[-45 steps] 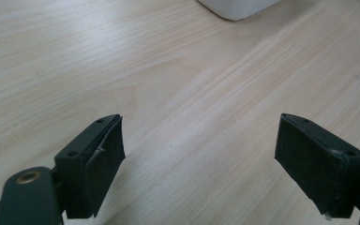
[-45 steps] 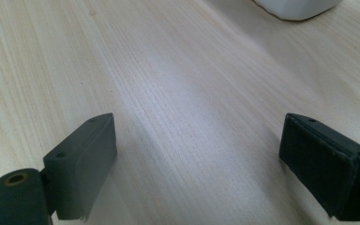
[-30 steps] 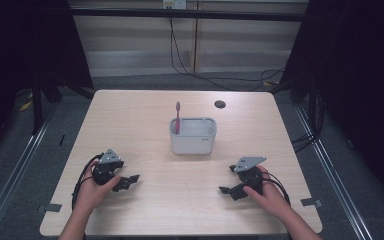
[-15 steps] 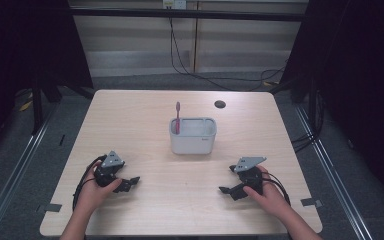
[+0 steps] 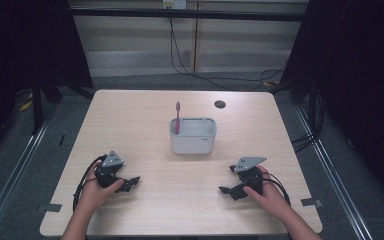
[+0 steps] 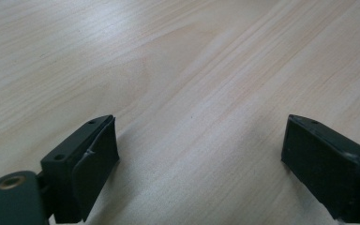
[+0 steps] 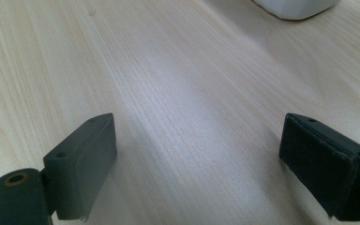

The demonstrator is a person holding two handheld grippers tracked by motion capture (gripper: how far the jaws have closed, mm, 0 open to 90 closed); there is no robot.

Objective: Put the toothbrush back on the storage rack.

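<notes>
A pale grey tub [image 5: 192, 140] stands at the table's middle with a pink toothbrush [image 5: 177, 116] upright at its left side. My left gripper [image 5: 130, 182] rests low at the front left, held by a hand and pointing right. Its jaws [image 6: 199, 140] have just been opening and stand wide apart over bare wood with nothing between them. At the front right, my right gripper [image 5: 227, 191] points left in the other hand. It is open too [image 7: 197, 138], empty, with the tub's bottom corner [image 7: 293, 7] ahead of it.
The light wooden table [image 5: 130, 115] has a small black round cap [image 5: 220, 104] near its far edge. Cables trail from both grippers toward the front edge. Dark curtains and floor rails flank the table.
</notes>
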